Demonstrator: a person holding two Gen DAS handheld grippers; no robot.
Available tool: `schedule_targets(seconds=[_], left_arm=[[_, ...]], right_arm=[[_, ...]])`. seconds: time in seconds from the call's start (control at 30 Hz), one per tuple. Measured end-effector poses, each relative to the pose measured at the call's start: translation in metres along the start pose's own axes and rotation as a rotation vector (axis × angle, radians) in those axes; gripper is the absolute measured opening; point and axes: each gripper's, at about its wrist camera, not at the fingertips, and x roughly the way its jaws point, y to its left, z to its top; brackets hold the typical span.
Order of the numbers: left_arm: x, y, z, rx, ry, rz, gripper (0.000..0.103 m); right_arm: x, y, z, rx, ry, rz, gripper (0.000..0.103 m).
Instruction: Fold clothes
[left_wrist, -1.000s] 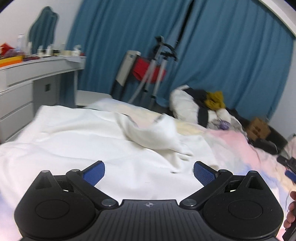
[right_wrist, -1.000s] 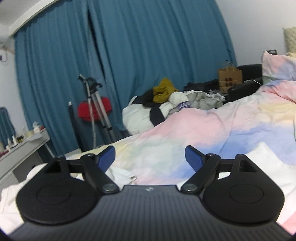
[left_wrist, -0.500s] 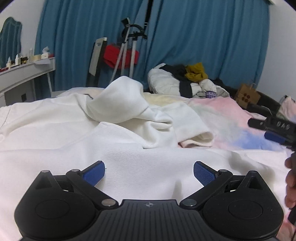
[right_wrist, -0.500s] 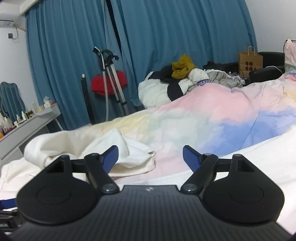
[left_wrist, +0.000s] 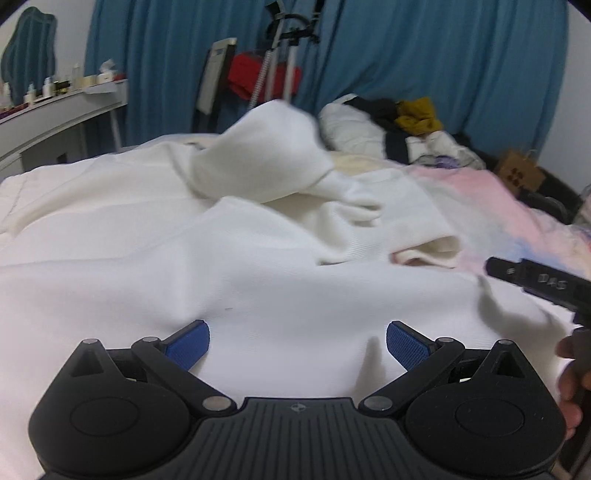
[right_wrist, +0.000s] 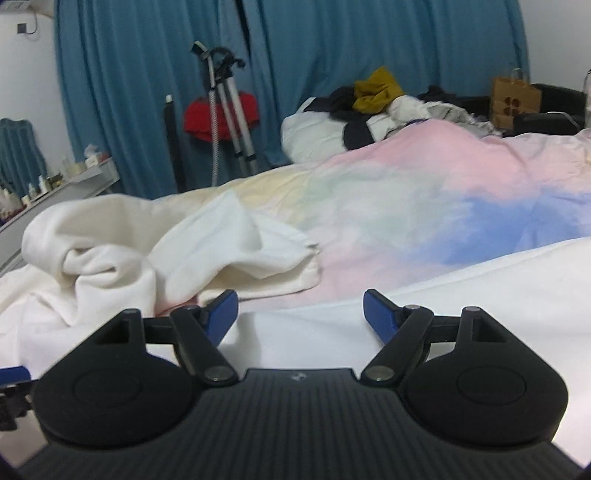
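A large white garment (left_wrist: 258, 280) lies spread and rumpled on the bed, with a bunched sleeve (left_wrist: 266, 162) raised at its far side. My left gripper (left_wrist: 297, 341) is open and empty, low over the garment's near part. My right gripper (right_wrist: 300, 310) is open and empty, low over the garment's near edge (right_wrist: 461, 280); the bunched sleeve (right_wrist: 236, 251) lies ahead to its left. The right gripper's side (left_wrist: 535, 282) shows at the right edge of the left wrist view.
A pastel pink, blue and yellow duvet (right_wrist: 424, 192) covers the bed. A pile of other clothes (right_wrist: 369, 107) sits at the far end. A tripod with a red cloth (right_wrist: 221, 114), blue curtains, a white dresser (left_wrist: 55, 122) and a paper bag (right_wrist: 515, 99) stand beyond.
Both grippers have come down lower and closer over the white garment. The left view has swung right from the dresser toward the bed's far end. Both stay open.
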Motion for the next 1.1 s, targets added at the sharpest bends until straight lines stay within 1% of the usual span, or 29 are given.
schedule_targets(seconds=[0.03,0.1,0.2,0.27,0.37,0.5,0.53,0.57,0.6,0.63,0.7,0.73,0.83,0.9,0.97,1.0,1.1], left_arm=[[0.002,0.003,0.001,-0.009,0.004,0.012,0.103],[0.006,0.01,0.003,-0.029,0.01,0.031,0.103],[0.01,0.018,0.006,-0.071,0.011,0.026,0.103],[0.013,0.023,0.007,-0.103,0.015,0.008,0.103],[0.017,0.031,0.007,-0.145,0.021,-0.016,0.103],[0.024,0.039,0.006,-0.186,0.018,-0.052,0.103],[0.025,0.041,0.006,-0.195,0.015,-0.058,0.103],[0.025,0.043,0.005,-0.213,0.006,-0.067,0.103],[0.024,0.047,0.005,-0.238,-0.01,-0.081,0.103],[0.022,0.05,0.005,-0.262,-0.021,-0.094,0.103],[0.02,0.057,0.005,-0.305,-0.029,-0.114,0.103],[0.019,0.06,0.006,-0.325,-0.03,-0.124,0.103],[0.018,0.062,0.006,-0.354,-0.032,-0.129,0.103],[0.015,0.061,0.007,-0.352,-0.042,-0.119,0.103],[0.011,0.06,0.007,-0.349,-0.066,-0.098,0.103],[0.009,0.059,0.007,-0.348,-0.08,-0.087,0.103],[0.003,0.059,0.008,-0.35,-0.115,-0.06,0.103]], right_arm=[[0.003,0.001,0.0,-0.007,0.014,0.004,0.077],[0.014,0.004,0.002,-0.053,0.07,0.0,0.076],[0.037,0.007,0.007,-0.148,0.127,-0.047,0.076],[0.053,0.004,0.014,-0.144,0.145,-0.05,0.076],[0.079,0.001,0.025,-0.112,0.19,-0.023,0.076],[0.106,0.008,0.035,-0.032,0.241,0.052,0.076],[0.112,0.011,0.037,-0.021,0.254,0.057,0.075],[0.116,0.015,0.039,-0.023,0.262,0.044,0.071],[0.119,0.02,0.041,-0.031,0.271,0.029,0.058],[0.12,0.023,0.046,-0.045,0.275,0.014,0.038],[0.113,0.026,0.06,-0.067,0.25,-0.021,0.022],[0.107,0.026,0.069,-0.084,0.224,-0.035,0.019],[0.085,0.024,0.1,-0.156,0.152,-0.082,0.015],[0.069,0.017,0.124,-0.193,0.101,-0.122,0.014],[0.053,0.005,0.149,-0.222,0.038,-0.18,0.014],[0.046,-0.003,0.161,-0.242,0.005,-0.224,0.014],[0.032,-0.03,0.192,-0.33,-0.087,-0.415,0.013]])
